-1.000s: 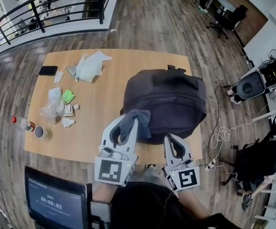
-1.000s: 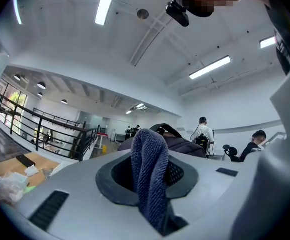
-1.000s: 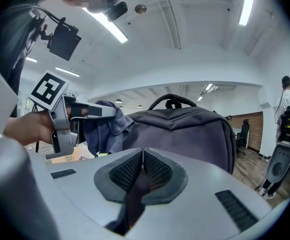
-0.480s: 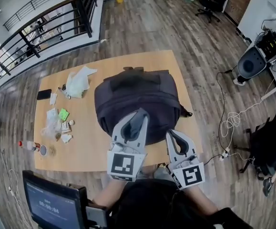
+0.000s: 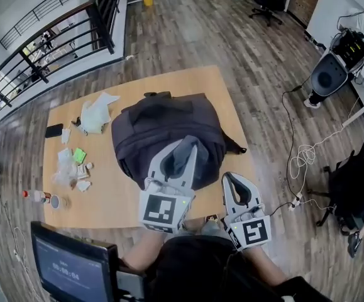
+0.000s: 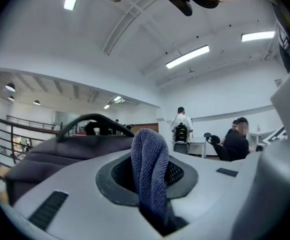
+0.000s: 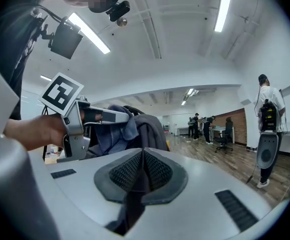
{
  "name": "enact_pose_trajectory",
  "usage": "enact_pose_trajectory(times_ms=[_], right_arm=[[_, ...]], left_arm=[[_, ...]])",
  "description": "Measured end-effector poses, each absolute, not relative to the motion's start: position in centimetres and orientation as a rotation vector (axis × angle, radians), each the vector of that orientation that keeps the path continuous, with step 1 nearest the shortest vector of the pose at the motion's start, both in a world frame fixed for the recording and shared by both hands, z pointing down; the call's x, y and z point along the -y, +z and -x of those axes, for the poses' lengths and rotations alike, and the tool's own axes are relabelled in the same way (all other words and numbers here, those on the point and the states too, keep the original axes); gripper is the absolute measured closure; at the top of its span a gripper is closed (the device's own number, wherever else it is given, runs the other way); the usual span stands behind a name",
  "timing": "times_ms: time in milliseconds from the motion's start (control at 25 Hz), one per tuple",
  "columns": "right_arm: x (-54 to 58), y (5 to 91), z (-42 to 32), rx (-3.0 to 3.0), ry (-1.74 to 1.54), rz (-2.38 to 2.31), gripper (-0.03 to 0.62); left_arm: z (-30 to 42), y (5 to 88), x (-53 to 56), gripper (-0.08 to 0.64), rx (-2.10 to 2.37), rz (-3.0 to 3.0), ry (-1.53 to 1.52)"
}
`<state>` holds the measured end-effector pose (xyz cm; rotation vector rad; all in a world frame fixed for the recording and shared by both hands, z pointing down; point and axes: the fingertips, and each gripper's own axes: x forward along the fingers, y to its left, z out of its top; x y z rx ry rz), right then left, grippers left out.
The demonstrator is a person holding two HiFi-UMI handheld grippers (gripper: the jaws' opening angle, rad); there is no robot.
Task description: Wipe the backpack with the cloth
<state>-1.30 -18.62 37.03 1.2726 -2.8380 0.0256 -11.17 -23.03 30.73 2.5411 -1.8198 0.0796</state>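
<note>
A dark backpack (image 5: 163,128) lies on the wooden table (image 5: 229,102). My left gripper (image 5: 190,146) is shut on a grey-blue cloth (image 5: 183,157), which rests on the backpack's near right side. In the left gripper view the cloth (image 6: 150,169) stands folded between the jaws, with the backpack (image 6: 54,151) just behind it. My right gripper (image 5: 231,177) is shut and empty, off the backpack's near right corner by the table's front edge. The right gripper view shows its jaws (image 7: 142,156) pressed together, and beyond them the cloth (image 7: 122,126) against the backpack (image 7: 152,129).
Left of the backpack lie crumpled white paper (image 5: 97,113), a phone (image 5: 53,130), a green packet (image 5: 78,155) and a small cup (image 5: 55,201). A monitor (image 5: 75,269) stands at the near left. Cables (image 5: 301,159) trail on the floor at the right.
My left gripper has slid the cloth from the backpack's near left side rightward across to its near right side. The right gripper has shifted right too, off the backpack's front.
</note>
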Motion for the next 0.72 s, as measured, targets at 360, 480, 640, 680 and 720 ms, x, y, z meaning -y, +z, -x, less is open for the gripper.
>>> enact_pose_trajectory(times_ms=[360, 480, 640, 680, 720], right_arm=[[14.2, 35.1, 16.5, 3.090, -0.041, -0.739, 0.575], [12.8, 33.4, 18.7, 3.148, -0.063, -0.615, 0.575], [12.9, 33.1, 18.1, 3.134, -0.040, -0.640, 0.575], [13.4, 33.1, 17.0, 3.119, -0.038, -0.686, 0.575], [14.0, 33.1, 15.7, 3.101, -0.038, -0.744, 0.575]], left_arm=[[30.8, 30.3, 14.1, 0.482, 2.364, -2.046, 0.095], [33.2, 29.3, 12.4, 0.482, 2.445, -1.938, 0.083], [31.8, 28.7, 13.6, 0.482, 2.418, -1.981, 0.061], [30.5, 28.6, 14.6, 0.482, 2.389, -2.020, 0.054], [29.1, 28.4, 15.7, 0.482, 2.363, -2.063, 0.046]])
